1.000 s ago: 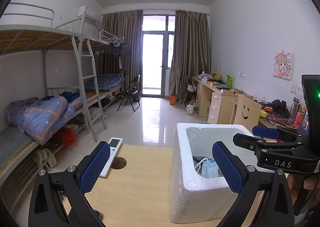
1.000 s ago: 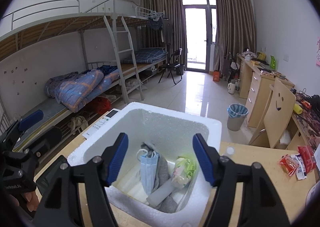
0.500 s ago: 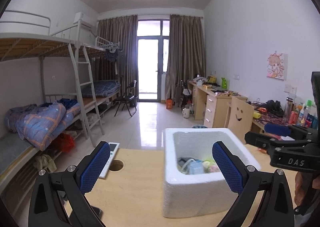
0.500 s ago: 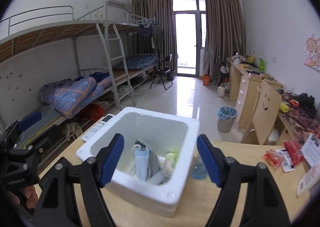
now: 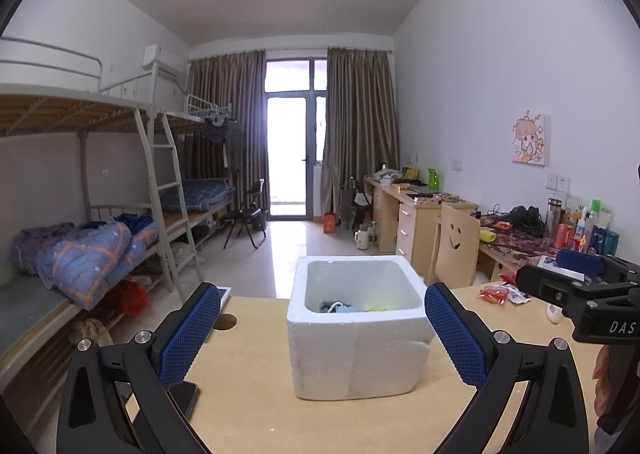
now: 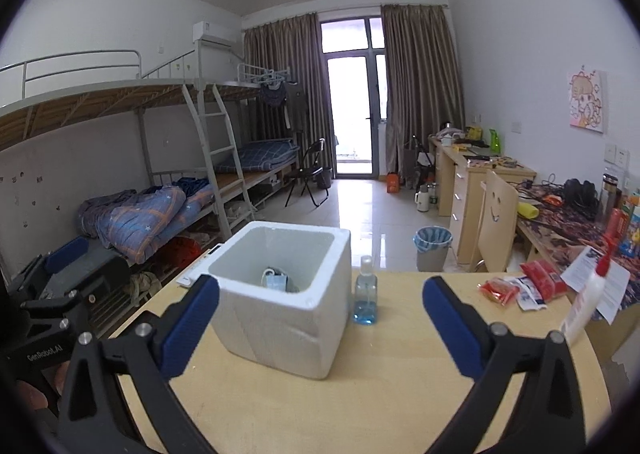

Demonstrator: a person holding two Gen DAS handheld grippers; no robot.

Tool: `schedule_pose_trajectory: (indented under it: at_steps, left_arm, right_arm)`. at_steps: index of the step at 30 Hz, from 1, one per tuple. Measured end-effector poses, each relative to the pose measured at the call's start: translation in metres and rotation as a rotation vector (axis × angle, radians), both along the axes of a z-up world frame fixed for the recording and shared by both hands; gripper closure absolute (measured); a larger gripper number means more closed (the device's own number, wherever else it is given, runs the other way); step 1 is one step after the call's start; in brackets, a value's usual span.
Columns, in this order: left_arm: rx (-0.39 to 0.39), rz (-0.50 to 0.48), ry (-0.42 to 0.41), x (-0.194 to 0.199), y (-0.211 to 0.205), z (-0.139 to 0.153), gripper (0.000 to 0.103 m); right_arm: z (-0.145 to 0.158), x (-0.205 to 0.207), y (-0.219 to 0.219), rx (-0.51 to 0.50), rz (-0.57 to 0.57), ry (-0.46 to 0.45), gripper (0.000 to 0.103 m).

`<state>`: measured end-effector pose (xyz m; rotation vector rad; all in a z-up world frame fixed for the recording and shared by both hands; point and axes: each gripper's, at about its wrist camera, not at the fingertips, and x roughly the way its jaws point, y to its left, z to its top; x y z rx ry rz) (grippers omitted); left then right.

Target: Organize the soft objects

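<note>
A white foam box stands on the wooden table. Inside it lie a blue face mask, a grey cloth and something yellow-green, mostly hidden by the box wall. My left gripper is open and empty, held back from the box's near side. My right gripper is also drawn back from the box; its jaws are opening wide with nothing gripped between them. Each gripper shows at the edge of the other's view.
A blue spray bottle stands just right of the box. Red snack packets and a white bottle with a red cap lie at the right. A dark phone and a cable hole are at the left.
Both grippers have pulled back and slightly up from over the box, which now looks smaller and farther. The right jaws have spread wider.
</note>
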<state>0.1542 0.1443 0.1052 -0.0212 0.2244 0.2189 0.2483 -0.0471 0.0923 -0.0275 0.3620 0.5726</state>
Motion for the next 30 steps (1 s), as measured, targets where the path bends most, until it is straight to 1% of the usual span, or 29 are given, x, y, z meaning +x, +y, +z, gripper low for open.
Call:
schedule_pose_trajectory:
  at_steps: [6,12,16,20,25,30]
  left_arm:
    - [0.018,-0.007,-0.028,-0.021,-0.014,0.003,0.000]
    - [0.029,-0.041,-0.057,-0.047,-0.030,-0.003,0.000]
    - [0.041,-0.059,-0.077,-0.061,-0.042,-0.012,0.000]
    - [0.047,-0.057,-0.099,-0.077,-0.050,-0.023,0.000]
    - [0.025,-0.052,-0.113,-0.099,-0.057,-0.043,0.000]
    - [0.006,-0.067,-0.105,-0.115,-0.062,-0.064,0.000]
  right_arm:
    - [-0.001,-0.018,-0.014,0.004,0.001,-0.015,0.000]
    - [-0.004,-0.041,-0.027,0.013,0.004,-0.045,0.000]
    - [-0.015,-0.050,-0.033,0.028,0.004,-0.045,0.000]
    - [-0.025,-0.062,-0.040,0.034,0.012,-0.056,0.000]
    - [-0.037,-0.074,-0.057,0.067,0.005,-0.064,0.000]
    - [-0.058,-0.097,-0.062,0.069,0.002,-0.085,0.000]
